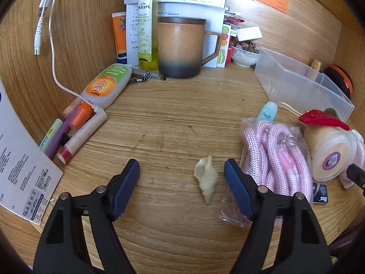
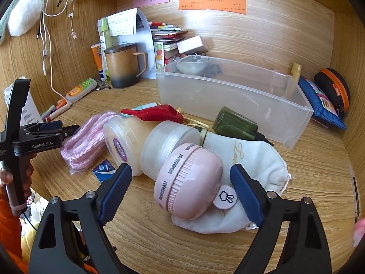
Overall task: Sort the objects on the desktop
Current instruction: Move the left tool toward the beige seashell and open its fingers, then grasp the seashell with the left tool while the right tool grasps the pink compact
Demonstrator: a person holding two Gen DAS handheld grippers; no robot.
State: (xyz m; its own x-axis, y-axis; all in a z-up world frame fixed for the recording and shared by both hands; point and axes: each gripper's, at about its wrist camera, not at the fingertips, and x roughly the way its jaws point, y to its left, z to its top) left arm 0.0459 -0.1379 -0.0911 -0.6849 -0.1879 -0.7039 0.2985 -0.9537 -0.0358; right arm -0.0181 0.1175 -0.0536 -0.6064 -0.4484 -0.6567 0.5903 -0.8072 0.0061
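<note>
A small cream seashell (image 1: 206, 179) lies on the wooden desk (image 1: 173, 118) between the fingers of my left gripper (image 1: 181, 167), nearer the right finger; the jaws stand open and do not touch it. My right gripper (image 2: 181, 171) is open around a round pink case (image 2: 189, 182) that rests on a white cloth pouch (image 2: 257, 159); neither pad presses on it. Behind the case lie two translucent tubs (image 2: 168, 143). In the right wrist view the left gripper (image 2: 52, 127) shows at the left edge, held by a hand (image 2: 13, 178).
A clear plastic bin (image 2: 239, 96) stands at the back right. A bagged pink rope (image 1: 278, 155), brown mug (image 1: 182, 48), spray bottle (image 1: 147, 29), repellent bottle (image 1: 107, 84), pens, a white cable (image 1: 53, 52), a green bottle (image 2: 235, 123) and a red chilli charm (image 2: 155, 114) crowd the desk.
</note>
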